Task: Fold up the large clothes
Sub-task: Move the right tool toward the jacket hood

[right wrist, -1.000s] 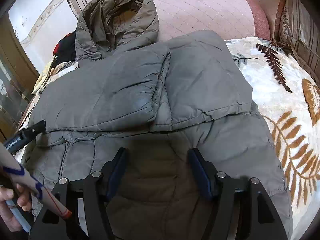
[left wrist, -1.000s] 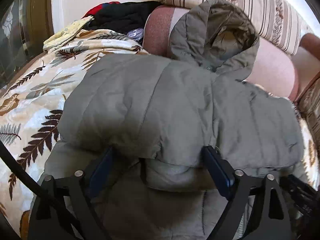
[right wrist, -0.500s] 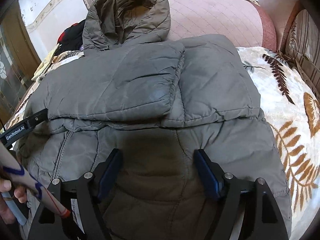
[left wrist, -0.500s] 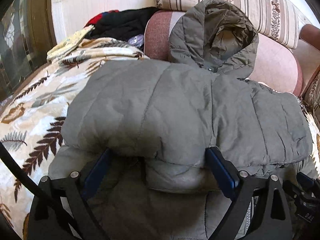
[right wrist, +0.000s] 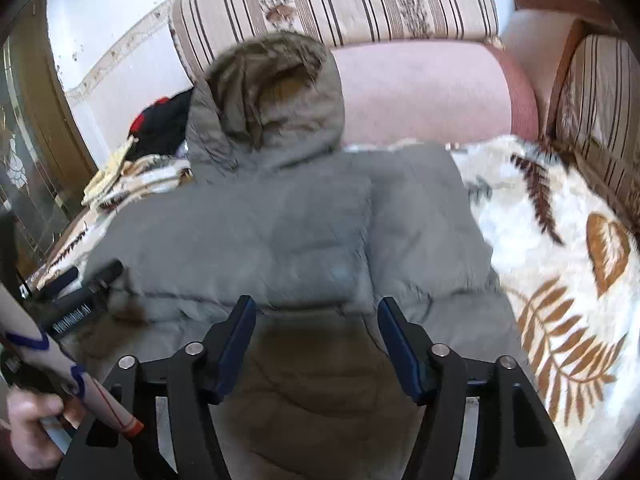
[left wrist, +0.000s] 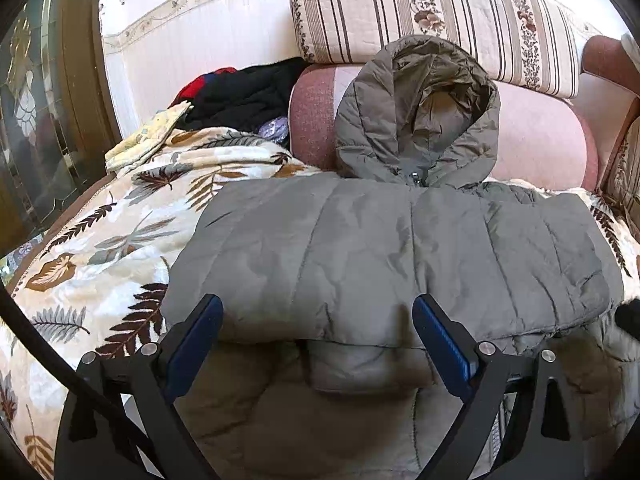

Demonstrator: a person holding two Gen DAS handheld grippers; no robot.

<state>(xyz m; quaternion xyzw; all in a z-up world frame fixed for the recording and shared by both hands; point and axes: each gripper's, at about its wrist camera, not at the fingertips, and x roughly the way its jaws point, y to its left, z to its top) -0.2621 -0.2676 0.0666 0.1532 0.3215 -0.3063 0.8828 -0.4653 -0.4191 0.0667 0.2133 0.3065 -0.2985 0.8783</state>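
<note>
An olive-grey hooded puffer jacket [left wrist: 360, 248] lies on the sofa with both sleeves folded across its chest. Its hood [left wrist: 420, 112] rests against the backrest. My left gripper [left wrist: 318, 320] hovers open over the jacket's lower half, just short of the folded sleeve edge, with nothing pinched. In the right wrist view, blurred by motion, the jacket [right wrist: 300, 232] fills the middle. My right gripper [right wrist: 316, 316] hangs above the hem with its jaws closing and only loose fabric below them. The left gripper [right wrist: 80, 300] shows at the jacket's left edge, held by a hand [right wrist: 28, 428].
A leaf-patterned blanket [left wrist: 100, 248] covers the seat. Black and red clothes [left wrist: 248, 92] are piled at the back left beside a pink bolster [left wrist: 540, 140] and a striped cushion [left wrist: 440, 12]. A glazed wooden door [left wrist: 40, 120] stands at left, a striped armrest [right wrist: 592, 120] at right.
Both grippers have lifted and drawn back from the jacket, so more of the hood and backrest shows. The right jaws stand narrower than half a second ago. The jacket has not moved.
</note>
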